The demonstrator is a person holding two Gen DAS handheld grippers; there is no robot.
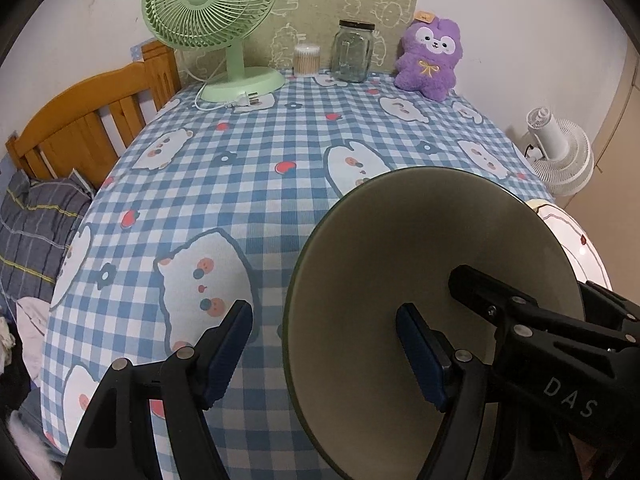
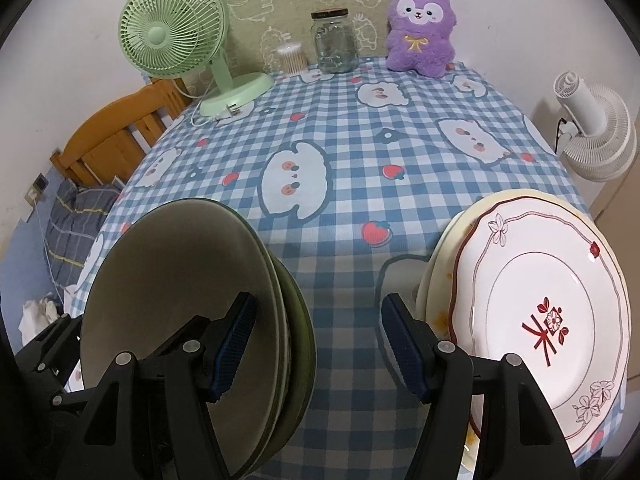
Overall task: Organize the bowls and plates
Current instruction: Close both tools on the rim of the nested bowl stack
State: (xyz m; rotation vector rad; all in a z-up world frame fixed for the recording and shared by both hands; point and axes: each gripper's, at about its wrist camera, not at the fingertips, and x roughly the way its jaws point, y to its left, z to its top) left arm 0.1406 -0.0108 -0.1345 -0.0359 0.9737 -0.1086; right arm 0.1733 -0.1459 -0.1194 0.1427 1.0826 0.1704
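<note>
A stack of grey-green plates [image 2: 180,300] sits near the table's front left; its top plate also shows in the left wrist view [image 1: 420,280]. A white plate with red trim and flowers [image 2: 552,312] lies on a cream plate [image 2: 444,256] at the front right; its rim shows in the left wrist view [image 1: 576,236]. My left gripper [image 1: 324,356] is open, its right finger over the grey plate, its left over the cloth. My right gripper [image 2: 316,344] is open and empty, between the two stacks; its body shows in the left wrist view [image 1: 560,344].
At the table's far edge stand a green fan [image 2: 180,40], a cotton swab tub [image 2: 292,58], a glass jar [image 2: 334,42] and a purple plush [image 2: 420,28]. A wooden bed frame [image 1: 80,128] lies left, a white fan [image 2: 596,128] right. The checked tablecloth [image 2: 340,140] covers the table.
</note>
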